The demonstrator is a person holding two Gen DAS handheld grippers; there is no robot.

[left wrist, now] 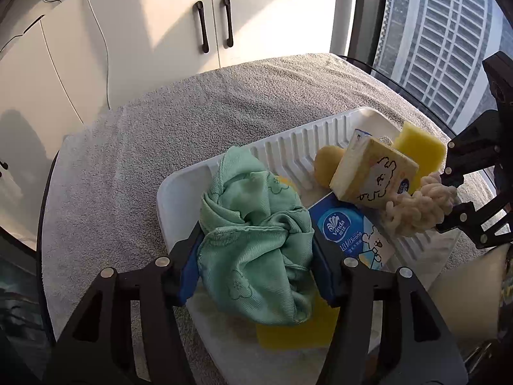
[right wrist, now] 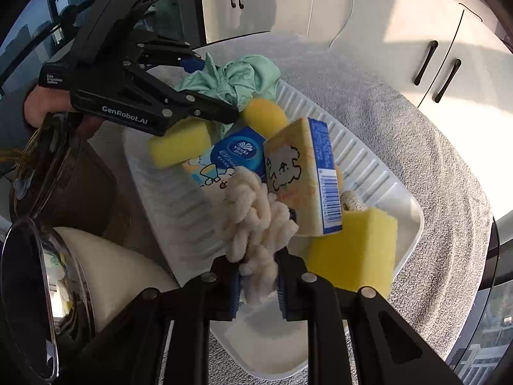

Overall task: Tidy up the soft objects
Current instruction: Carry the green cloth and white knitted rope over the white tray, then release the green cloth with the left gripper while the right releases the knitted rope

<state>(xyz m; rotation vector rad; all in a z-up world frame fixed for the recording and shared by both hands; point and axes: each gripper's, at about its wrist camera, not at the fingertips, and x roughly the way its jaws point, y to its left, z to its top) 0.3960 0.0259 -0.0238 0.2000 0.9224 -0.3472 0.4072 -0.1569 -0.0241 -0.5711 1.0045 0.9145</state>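
A white ribbed tray (left wrist: pixel 179 199) (right wrist: pixel 407 224) sits on a grey towel. My left gripper (left wrist: pixel 256 269) is shut on a crumpled green cloth (left wrist: pixel 256 243) (right wrist: pixel 237 77) over the tray's near end. My right gripper (right wrist: pixel 258 284) (left wrist: pixel 449 199) is shut on a cream chenille cloth (right wrist: pixel 253 218) (left wrist: pixel 420 205) held over the tray. In the tray lie two tissue packs, one blue Vinda (left wrist: pixel 349 234) (right wrist: pixel 237 150) and one yellow (left wrist: pixel 375 173) (right wrist: pixel 307 176), yellow sponges (left wrist: pixel 420 150) (right wrist: pixel 356 250) (right wrist: pixel 179 144) and a round yellow sponge (left wrist: pixel 327 163) (right wrist: pixel 263 112).
The grey towel (left wrist: pixel 198 118) covers a round dark table (right wrist: pixel 493 234). White cabinets (left wrist: pixel 179 16) stand behind. A window (left wrist: pixel 433 32) is at the right. Another yellow sponge (left wrist: pixel 298 330) lies under the green cloth. The person's arm (right wrist: pixel 105 256) is at the left of the right wrist view.
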